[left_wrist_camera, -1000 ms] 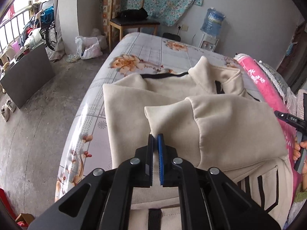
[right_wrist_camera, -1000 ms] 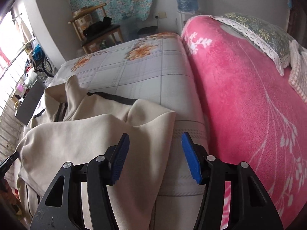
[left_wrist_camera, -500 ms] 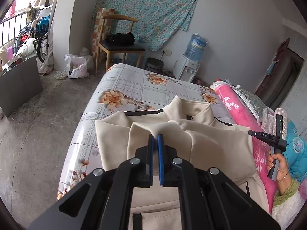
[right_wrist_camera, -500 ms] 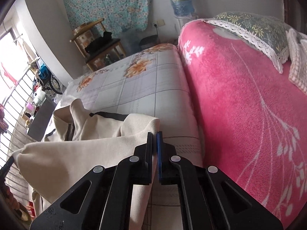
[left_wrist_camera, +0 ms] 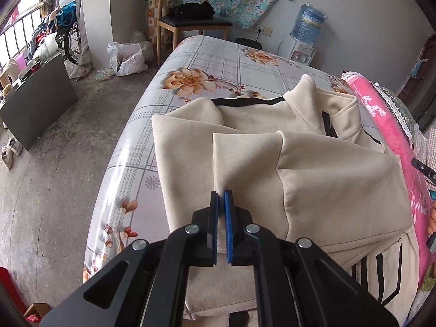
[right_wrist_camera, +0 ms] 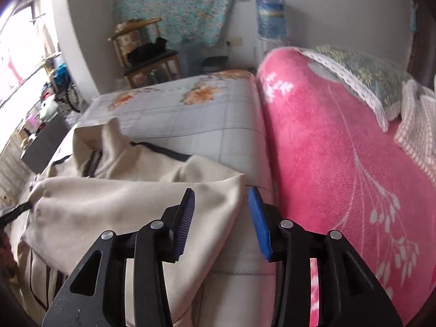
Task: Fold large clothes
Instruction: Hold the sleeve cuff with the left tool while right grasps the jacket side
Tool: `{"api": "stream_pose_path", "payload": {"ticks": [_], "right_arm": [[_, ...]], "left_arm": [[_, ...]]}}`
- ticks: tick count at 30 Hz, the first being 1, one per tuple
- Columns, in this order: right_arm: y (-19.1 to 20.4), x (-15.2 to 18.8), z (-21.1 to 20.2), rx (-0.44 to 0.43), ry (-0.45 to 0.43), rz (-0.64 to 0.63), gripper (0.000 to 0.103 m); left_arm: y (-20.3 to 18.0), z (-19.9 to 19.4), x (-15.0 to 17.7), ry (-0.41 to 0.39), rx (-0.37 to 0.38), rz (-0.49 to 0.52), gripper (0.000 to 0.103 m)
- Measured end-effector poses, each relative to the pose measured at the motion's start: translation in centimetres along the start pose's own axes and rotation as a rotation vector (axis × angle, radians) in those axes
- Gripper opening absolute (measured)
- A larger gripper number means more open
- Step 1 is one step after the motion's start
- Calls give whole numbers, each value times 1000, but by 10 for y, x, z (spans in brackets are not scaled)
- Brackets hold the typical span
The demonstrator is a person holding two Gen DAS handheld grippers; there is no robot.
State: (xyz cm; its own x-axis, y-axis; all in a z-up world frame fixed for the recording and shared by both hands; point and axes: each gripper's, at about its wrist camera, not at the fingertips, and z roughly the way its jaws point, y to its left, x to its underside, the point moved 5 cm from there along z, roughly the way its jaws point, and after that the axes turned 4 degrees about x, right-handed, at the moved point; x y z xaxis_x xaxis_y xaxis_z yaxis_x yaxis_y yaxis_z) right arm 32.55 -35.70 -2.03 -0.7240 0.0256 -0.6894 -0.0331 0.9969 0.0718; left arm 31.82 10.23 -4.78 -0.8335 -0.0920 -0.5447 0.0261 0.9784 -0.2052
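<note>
A cream jacket (left_wrist_camera: 327, 174) with black trim lies partly folded on the flowered bed sheet (left_wrist_camera: 207, 62). My left gripper (left_wrist_camera: 221, 194) is shut on the edge of a folded-over cream flap. In the right wrist view the jacket (right_wrist_camera: 114, 201) lies at lower left. My right gripper (right_wrist_camera: 221, 193) is open, its jaws apart around the jacket's corner edge, which lies loose between them.
A pink blanket (right_wrist_camera: 340, 163) covers the bed's right side, with a lace-edged pillow (right_wrist_camera: 365, 73) on it. A wooden chair (left_wrist_camera: 188, 21), a water dispenser (left_wrist_camera: 308, 27), a white bag (left_wrist_camera: 128, 60) and a dark board (left_wrist_camera: 35, 100) stand on the concrete floor.
My right gripper, shut half a second ago, has opened and let the jacket's corner go. My left gripper stays shut on the flap and has lowered toward the bed.
</note>
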Motion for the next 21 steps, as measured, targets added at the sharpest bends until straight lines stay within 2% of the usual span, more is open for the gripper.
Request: {"api": "stream_pose_path", "payload": {"ticks": [2,4,5,7,8,9,10,11,14,17,21], "right_arm": [[31,17,-24,-108,-6,-128,55],[65,45,-42,-168,2,-313,60],[79,59,-46,-167,15,-404,64],[99,88,-45,-131,57,-566,65],[104,100,-39,-75,80,-635,63],[107,109,-32,-14,98,-691,53],[106,115,-27,48,108,-734,35],[101,114,-21,131,113,-759,6],[87,91,-37,143,29,-665,4],[75,75,-50,173,-44,-610,5],[68,97,-26,183,36,-660,5]], "left_arm": [[0,2,-2,5,1,1,5],[1,4,-2,12,2,-4,5],[1,5,-2,15,4,-9,5],[2,7,-3,23,9,-24,5],[2,8,-4,26,12,-32,5],[2,8,-4,29,15,-37,5],[2,7,-5,28,19,-39,5],[1,3,-6,20,23,-37,5],[-7,-16,-10,-27,52,-21,4],[-14,-25,-6,-51,28,25,4],[-11,-6,15,21,19,36,4]]}}
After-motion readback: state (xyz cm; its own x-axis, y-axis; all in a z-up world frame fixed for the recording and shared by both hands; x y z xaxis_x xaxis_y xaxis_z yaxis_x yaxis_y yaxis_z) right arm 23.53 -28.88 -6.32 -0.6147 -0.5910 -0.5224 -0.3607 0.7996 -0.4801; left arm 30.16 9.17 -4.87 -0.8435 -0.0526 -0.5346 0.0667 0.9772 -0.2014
